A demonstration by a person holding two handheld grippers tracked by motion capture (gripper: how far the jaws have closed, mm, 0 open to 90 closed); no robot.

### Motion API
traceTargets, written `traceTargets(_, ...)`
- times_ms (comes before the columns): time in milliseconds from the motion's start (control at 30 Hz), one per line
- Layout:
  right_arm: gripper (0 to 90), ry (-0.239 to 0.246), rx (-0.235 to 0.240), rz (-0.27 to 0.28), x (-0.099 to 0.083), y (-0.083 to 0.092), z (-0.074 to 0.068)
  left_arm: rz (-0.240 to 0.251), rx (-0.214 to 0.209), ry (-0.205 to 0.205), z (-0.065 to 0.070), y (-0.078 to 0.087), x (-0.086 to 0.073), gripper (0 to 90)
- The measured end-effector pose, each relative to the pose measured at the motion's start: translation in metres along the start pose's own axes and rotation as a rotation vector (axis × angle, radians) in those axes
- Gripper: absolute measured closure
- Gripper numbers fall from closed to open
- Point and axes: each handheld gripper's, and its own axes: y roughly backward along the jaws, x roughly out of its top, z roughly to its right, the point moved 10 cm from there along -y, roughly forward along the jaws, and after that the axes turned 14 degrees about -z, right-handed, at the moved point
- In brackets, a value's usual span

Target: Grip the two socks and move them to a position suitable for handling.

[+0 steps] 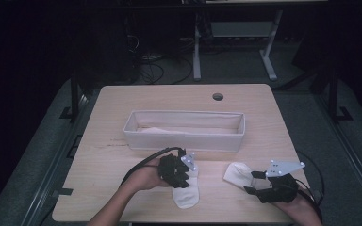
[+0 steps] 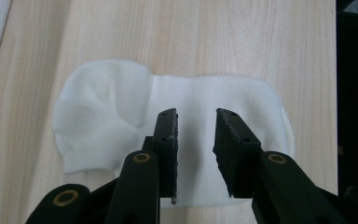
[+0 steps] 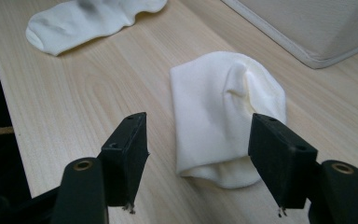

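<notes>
- Wooden table [image 1: 122, 141]: pale grain under both grippers, round hole [image 1: 218, 96] at the far edge, well beyond the tongs.
- Fabric bin [image 1: 184, 139]: long, off-white, open-topped, lying crosswise just beyond both grippers; nearest wall close to the left gripper's far side; a corner of it up and to the right in the right gripper view [image 3: 317, 32].
- Left gripper [image 1: 185, 176]: black, gripped by the left hand [image 1: 146, 176], hanging directly over the flat sock; jaws a narrow gap apart in its own view [image 2: 196, 154], nothing pinched between the pads, cloth visible below and between them.
- Right gripper [image 1: 253, 181]: black with grey plate on top, pointing left toward the folded sock; jaws spread wide in its own view [image 3: 205, 163], clamped on nothing.
- Flat sock [image 2: 121, 121]: white, spread on the table beneath the left gripper, heel and toe end to the left of the jaws, cuff end running under and past them; toe end poking out on the near side in the high view [image 1: 186, 197]; also far off, upper left, in the right gripper view [image 3: 88, 21].
- Folded sock [image 3: 219, 112]: white, bunched, resting on the table just ahead of the right gripper, its near end lying between the open jaws, closer to the right pad; contact with that pad impossible to tell; just left of the tips in the high view [image 1: 238, 173].
</notes>
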Motion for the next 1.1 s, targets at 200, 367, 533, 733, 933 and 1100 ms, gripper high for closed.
traceTargets(200,37.1,-0.003,-0.001,-0.010,-0.001,-0.002,0.000,-0.019,-0.008,0.009,0.001,-0.008,-0.010,66.2)
traceTargets(367,37.3,0.001,0.000,-0.018,-0.001,-0.003,-0.001,-0.033,-0.009,0.013,0.000,-0.018,-0.012,65.3)
traceTargets(533,39.0,-0.003,0.004,-0.024,0.001,-0.001,-0.001,0.006,-0.005,0.030,0.001,-0.011,-0.015,63.8)
traceTargets(733,43.4,0.003,0.001,-0.070,0.007,0.005,0.000,0.024,0.018,0.050,0.007,-0.006,-0.027,58.8)
traceTargets(933,49.6,0.003,0.002,-0.121,0.012,0.008,0.006,0.058,0.031,0.074,0.010,0.001,-0.040,55.4)
traceTargets(1100,55.2,0.031,-0.011,-0.169,0.020,0.003,0.008,0.093,0.038,0.097,0.009,0.006,-0.049,55.6)
